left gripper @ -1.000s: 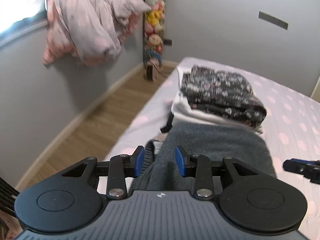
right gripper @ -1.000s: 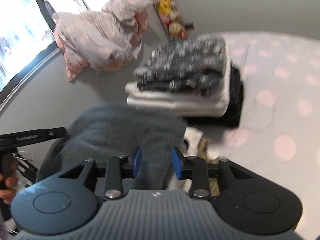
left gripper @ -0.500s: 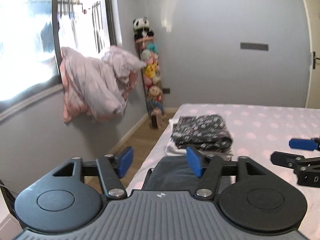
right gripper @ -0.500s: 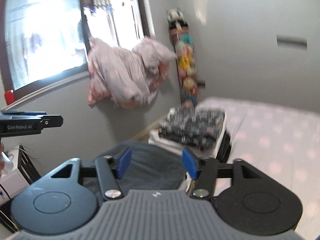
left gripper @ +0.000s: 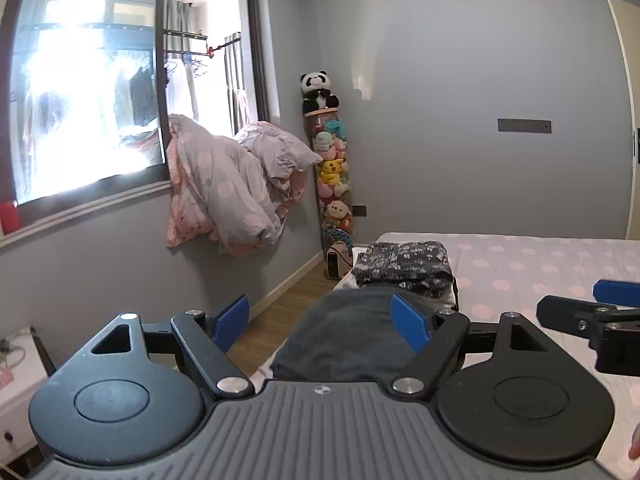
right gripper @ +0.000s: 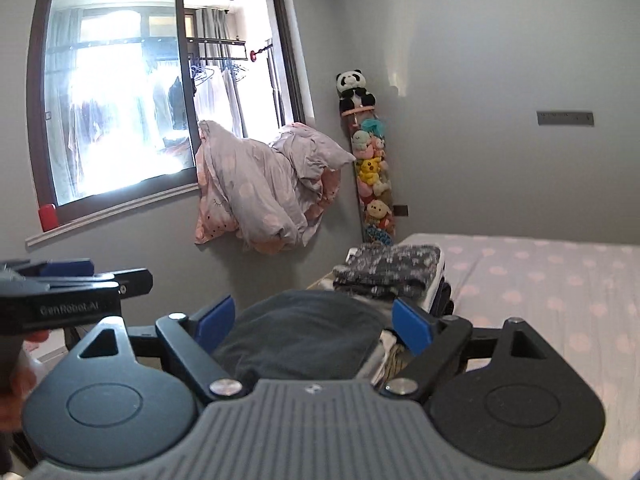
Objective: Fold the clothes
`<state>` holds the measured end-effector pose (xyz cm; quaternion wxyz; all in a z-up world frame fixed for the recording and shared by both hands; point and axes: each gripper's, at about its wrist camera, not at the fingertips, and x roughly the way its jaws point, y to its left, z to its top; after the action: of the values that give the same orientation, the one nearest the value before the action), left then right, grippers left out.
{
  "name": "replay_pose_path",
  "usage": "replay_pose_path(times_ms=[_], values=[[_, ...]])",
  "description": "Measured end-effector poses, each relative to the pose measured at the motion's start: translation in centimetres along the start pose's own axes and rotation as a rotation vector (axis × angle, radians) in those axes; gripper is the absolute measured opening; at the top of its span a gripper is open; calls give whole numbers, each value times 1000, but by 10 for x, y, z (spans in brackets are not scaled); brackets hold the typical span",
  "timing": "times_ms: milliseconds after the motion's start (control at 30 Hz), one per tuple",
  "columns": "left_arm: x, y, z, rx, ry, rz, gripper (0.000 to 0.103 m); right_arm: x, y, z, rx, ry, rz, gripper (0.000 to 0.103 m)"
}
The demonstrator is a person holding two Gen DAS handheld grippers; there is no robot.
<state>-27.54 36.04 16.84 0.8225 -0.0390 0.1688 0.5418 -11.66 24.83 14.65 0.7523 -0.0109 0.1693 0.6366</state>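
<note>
In the left wrist view, the left gripper [left gripper: 322,322] fills the lower frame with its blue pads spread wide, grasping nothing; between and beyond them, at lower centre, lies the folded grey garment [left gripper: 344,340] on the near corner of the bed [left gripper: 540,264]; just behind it, at centre right, sits a stack topped by the dark patterned garment [left gripper: 404,266]; the right gripper [left gripper: 592,320] enters at the right edge; a pink duvet [left gripper: 236,196] hangs from the window sill at centre left.

In the right wrist view, the right gripper [right gripper: 314,322] is likewise released, pads wide apart; the grey garment [right gripper: 300,336] rests at lower centre between them, untouched; the patterned stack [right gripper: 388,270] stands just beyond; the left gripper [right gripper: 76,288] juts in at the left edge; a column of plush toys [right gripper: 372,172] stands in the corner.
</note>
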Motion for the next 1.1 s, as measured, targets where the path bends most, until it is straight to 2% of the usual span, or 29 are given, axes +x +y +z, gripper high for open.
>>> replay_pose_path(times_ms=[67, 200, 367, 733, 867, 1100], values=[[-7, 0, -12, -23, 22, -2, 92, -9, 3, -13, 16, 13, -1, 88], [-13, 0, -38, -82, 77, -7, 92, -26, 12, -37, -32, 15, -30, 89], [-16, -8, -71, -113, 166, 44, 92, -37, 12, -63, -18, 58, -50, 90], [-45, -37, -96, -103, 187, 64, 92, -58, 0, -93, 14, 147, -76, 90], [-53, -44, -101, -118, 191, 59, 92, -69, -3, -96, 11, 151, -83, 90], [-56, -58, -106, -87, 208, 42, 92, -79, -10, -98, 7, 158, -98, 90]])
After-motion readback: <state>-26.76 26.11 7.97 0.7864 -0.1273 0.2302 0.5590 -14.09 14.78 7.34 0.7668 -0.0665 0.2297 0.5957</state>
